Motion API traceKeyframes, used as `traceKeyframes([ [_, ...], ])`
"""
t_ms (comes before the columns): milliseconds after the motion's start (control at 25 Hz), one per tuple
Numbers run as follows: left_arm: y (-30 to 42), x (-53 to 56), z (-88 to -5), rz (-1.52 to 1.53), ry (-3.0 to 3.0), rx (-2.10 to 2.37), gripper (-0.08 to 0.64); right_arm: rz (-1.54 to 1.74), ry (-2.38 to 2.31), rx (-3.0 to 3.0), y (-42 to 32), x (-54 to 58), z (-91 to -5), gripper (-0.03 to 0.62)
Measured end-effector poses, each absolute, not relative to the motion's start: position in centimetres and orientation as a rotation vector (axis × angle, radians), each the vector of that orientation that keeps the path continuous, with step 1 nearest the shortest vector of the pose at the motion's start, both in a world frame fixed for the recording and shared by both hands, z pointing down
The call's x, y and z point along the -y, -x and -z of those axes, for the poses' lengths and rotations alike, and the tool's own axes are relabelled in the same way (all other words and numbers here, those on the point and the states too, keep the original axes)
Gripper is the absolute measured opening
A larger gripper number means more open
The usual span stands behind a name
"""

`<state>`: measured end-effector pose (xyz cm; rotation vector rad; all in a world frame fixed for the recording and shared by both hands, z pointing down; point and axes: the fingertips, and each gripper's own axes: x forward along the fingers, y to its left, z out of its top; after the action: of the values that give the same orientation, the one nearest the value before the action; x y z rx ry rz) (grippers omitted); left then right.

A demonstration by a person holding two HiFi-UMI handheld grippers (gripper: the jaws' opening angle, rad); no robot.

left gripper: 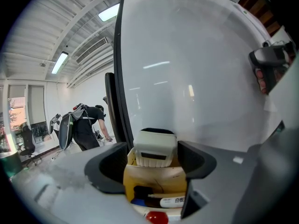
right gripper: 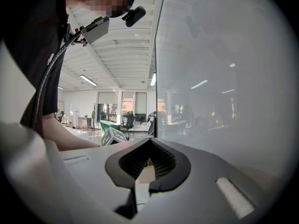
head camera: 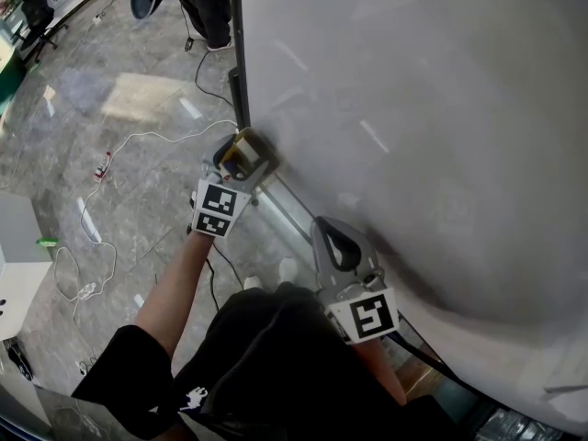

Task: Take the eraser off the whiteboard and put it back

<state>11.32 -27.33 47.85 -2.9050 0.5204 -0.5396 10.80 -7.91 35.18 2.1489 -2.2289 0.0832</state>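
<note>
Nearest: person's dark top and bare L forearm point(head camera: 175, 288), reaching fwd along the board's bottom edge.

R gripper point(head camera: 338, 242) sits close to the body, level, just beside the tray rail point(head camera: 292, 211). Its claw is pressed together, tips meeting, nothing pinched. It looks parked there, prob. to keep clear of the L side's work; the job needs one claw only.

L gripper point(head camera: 241, 157) is further out, at the rail's end, tipped a bit down. Its claw is spread wide, one jaw either side of a tan holder box point(left gripper: 156, 183). Inside the box, near end: markers point(left gripper: 169, 200), one w/ a blue cap, one red. The down-tilt makes sense bc the box is open on top and the target sits at its far end.

The eraser point(left gripper: 155, 147) is white w/ a dark felt strip on the board side. It stands upright at the far end of the box, against or just off the whiteboard point(left gripper: 196, 73); can't tell if it touches. It's btw the jaws but neither pad presses it, gaps on both sides, so it's not held. The wide spread fits the eraser's width w/ room to spare.

Judgement: eraser is at its resting spot; whether a grab is due or the put-back is done, can't tell.

Far: grey floor point(head camera: 129, 99) w/ loose white cables point(head camera: 87, 214), and another person point(left gripper: 86, 125) bent over, well apart from the board.
</note>
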Motion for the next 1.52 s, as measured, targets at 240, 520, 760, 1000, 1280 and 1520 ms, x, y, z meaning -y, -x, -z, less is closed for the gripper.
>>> traceKeyframes([
  [240,-10.9,26.7,-47.1,0.521,2.905,-0.514,0.342,-0.074,-2.139,2.248,-10.5,7.7,-35.1,0.009],
  [520,-9.0,25.9,-45.5,0.492,2.902,-0.555,0.342,-0.062,-2.134,2.274,-10.0,7.8,-34.7,0.009],
  [760,-6.6,24.8,-43.8,0.454,2.894,-0.581,0.315,-0.019,-2.113,2.298,-9.5,8.0,-34.6,0.009],
  [1000,-4.2,22.6,-40.8,0.369,2.923,-0.6,0.24,-0.026,-2.113,2.313,-9.3,7.8,-34.2,0.009],
  [1280,-1.3,19.7,-36.7,0.233,2.942,-0.647,0.082,-0.008,-2.072,2.368,-8.2,8.2,-33.4,0.009],
  [1520,1.6,18.9,-34.7,0.144,2.956,-0.753,0.008,0.011,-2.022,2.409,-6.9,8.9,-33.1,0.009],
])
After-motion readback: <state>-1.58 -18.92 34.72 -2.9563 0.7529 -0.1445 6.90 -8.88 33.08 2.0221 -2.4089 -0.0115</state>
